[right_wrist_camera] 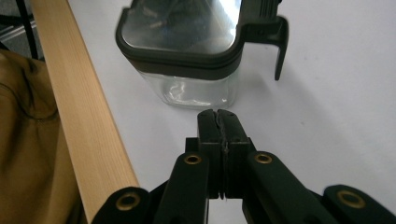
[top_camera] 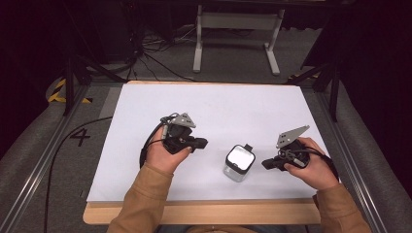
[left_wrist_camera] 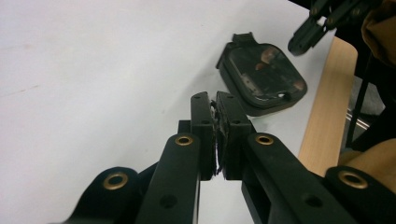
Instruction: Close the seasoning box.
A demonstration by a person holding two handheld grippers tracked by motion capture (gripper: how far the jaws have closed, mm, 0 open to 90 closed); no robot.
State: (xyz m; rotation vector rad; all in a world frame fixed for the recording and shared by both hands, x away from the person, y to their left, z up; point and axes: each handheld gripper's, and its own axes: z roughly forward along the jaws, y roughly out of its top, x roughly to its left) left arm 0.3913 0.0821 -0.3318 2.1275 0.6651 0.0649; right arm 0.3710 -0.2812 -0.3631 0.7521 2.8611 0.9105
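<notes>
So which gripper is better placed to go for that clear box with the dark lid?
Probably the right gripper. It lies nearer the box, jaws shut and pointing at it across a short bare gap. The left gripper, also shut, sits farther off, up beside the box's latch end.

Table top [top_camera: 214, 111]: white sheet, matte, evenly lit, laid on a pale wooden board [top_camera: 204, 212] showing along the near edge.
Floor [top_camera: 233, 53]: grey carpet, dim toward the far side.
Beyond the table: light grey metal stand [top_camera: 238, 29] on two splayed feet, dark space behind.
Cables [top_camera: 145, 56]: black tangle on the carpet, far left.
Rails [top_camera: 43, 160]: aluminium profiles flanking the table on both sides.
Left floor markings: yellow-black hazard tape [top_camera: 58, 92]; the number 4 [top_camera: 80, 137] in black.
Light: bright on the sheet, surroundings falling into shadow.
</notes>
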